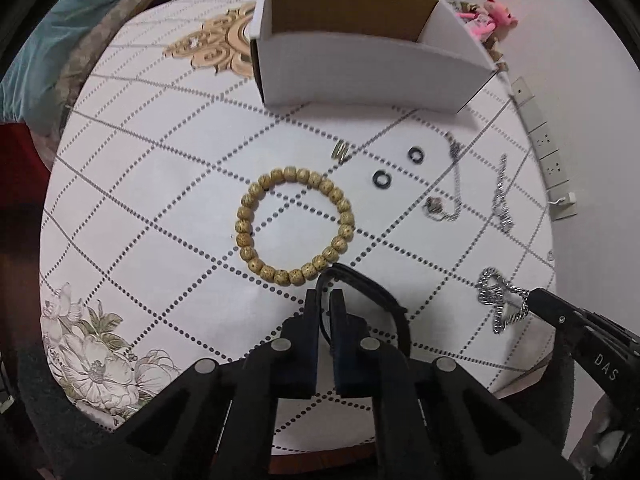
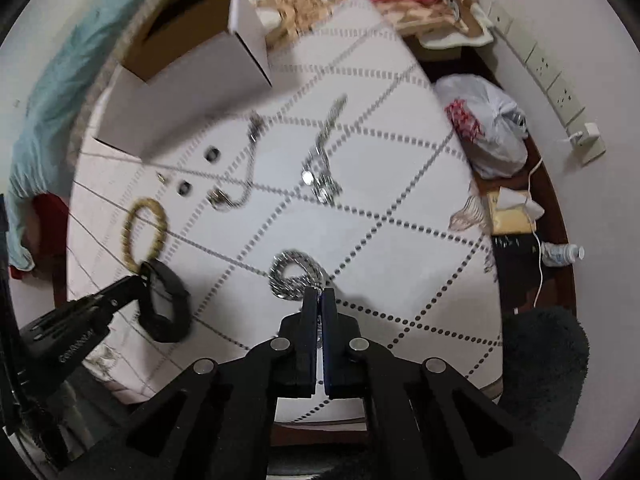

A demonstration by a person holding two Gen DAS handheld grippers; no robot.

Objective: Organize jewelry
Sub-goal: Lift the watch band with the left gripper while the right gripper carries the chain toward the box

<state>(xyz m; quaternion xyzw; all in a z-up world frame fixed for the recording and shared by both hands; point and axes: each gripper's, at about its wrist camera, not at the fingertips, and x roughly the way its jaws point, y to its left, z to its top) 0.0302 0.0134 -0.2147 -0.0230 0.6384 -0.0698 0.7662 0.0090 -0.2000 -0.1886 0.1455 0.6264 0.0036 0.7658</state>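
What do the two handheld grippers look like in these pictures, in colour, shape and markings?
Both are matte black. The left gripper and the right gripper each have two flat rectangular fingers on angular linkage arms with round silver pivot pins. Seen from the other camera, the right one's side shows pale letters reading "DAS"; the left one's side lettering is illegible. No cables or sleeves are visible.

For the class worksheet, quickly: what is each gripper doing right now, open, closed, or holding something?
Left gripper: closed on the black band.
Right gripper: closed on the silver chain.
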